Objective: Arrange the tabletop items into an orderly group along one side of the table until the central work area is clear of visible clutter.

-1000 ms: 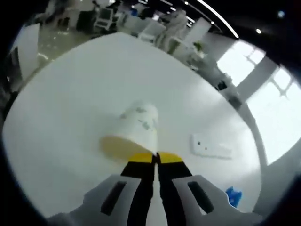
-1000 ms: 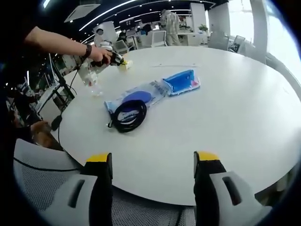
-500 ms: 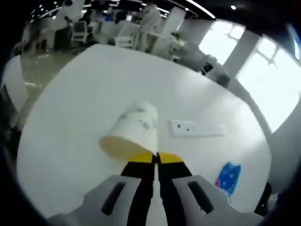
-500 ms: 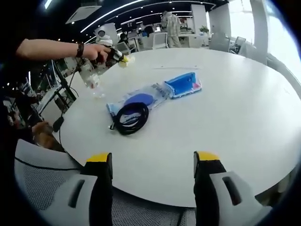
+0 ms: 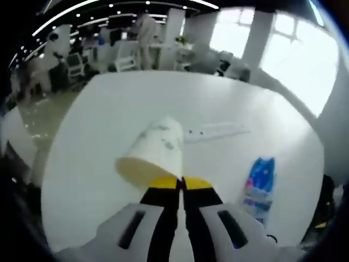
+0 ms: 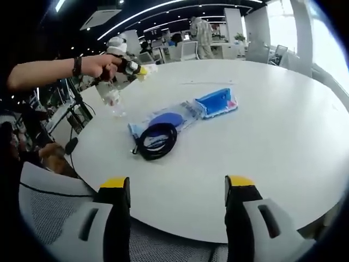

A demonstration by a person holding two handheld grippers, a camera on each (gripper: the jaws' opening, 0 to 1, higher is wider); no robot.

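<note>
While our left gripper (image 5: 180,183) keeps the paper cup (image 5: 154,154) pinched above the tabletop (image 5: 109,120), swinging toward the blue packet (image 5: 259,183), our right gripper (image 6: 177,188) waits wide open.

An open office lies beyond the round white surface (image 6: 283,136). Strip lights (image 6: 142,12) cross the dark ceiling. Bright windows (image 5: 297,49) line one wall. Desks and chairs (image 6: 188,50) stand behind.

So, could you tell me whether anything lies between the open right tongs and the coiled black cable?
Nothing visible does. Bare white table runs from the right tongs, which are open, up to the black cable; the blue package lies beyond it.
</note>
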